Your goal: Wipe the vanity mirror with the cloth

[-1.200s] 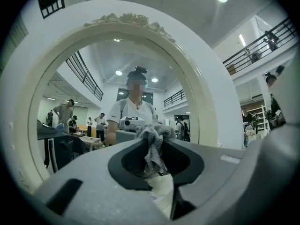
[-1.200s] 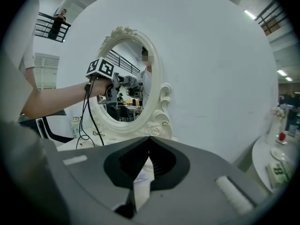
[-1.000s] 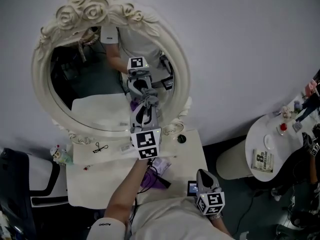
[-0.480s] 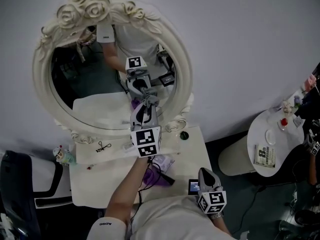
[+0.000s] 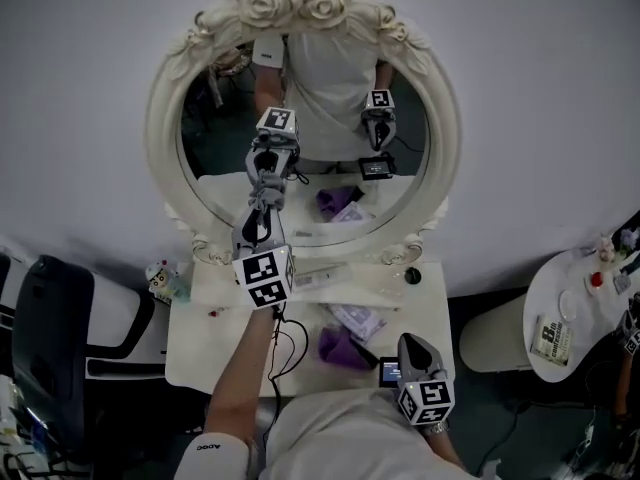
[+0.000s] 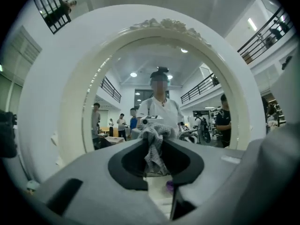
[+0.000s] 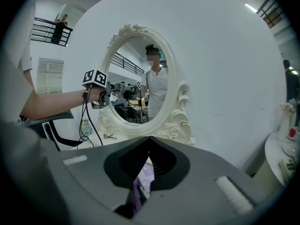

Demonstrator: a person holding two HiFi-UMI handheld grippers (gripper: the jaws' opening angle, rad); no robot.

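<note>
The oval vanity mirror [image 5: 160, 118] has an ornate white rose frame and stands at the back of the white table [image 5: 195, 353]. My left gripper [image 5: 262, 202] reaches up to the lower left of the glass, shut on a crumpled grey cloth [image 5: 268, 190] that touches the mirror. In the left gripper view the cloth [image 6: 153, 153] hangs between the jaws of the left gripper [image 6: 154, 136], with the mirror frame [image 6: 51, 102] filling the picture. My right gripper [image 5: 412, 346] stays low by the person's torso. In the right gripper view the right gripper [image 7: 149, 138] is shut on nothing, facing the mirror [image 7: 176, 102].
A purple cloth [image 5: 343, 348], a flat packet [image 5: 358, 318] and a small black round item [image 5: 413, 275] lie on the table. A black chair [image 5: 60, 338] stands at the left. A white bin [image 5: 495, 333] and a round side table [image 5: 580, 318] stand at the right.
The head view has swung so that the mirror sits in the middle. The left gripper with the cloth has moved from the right of the glass to its lower left. The right gripper has stayed low.
</note>
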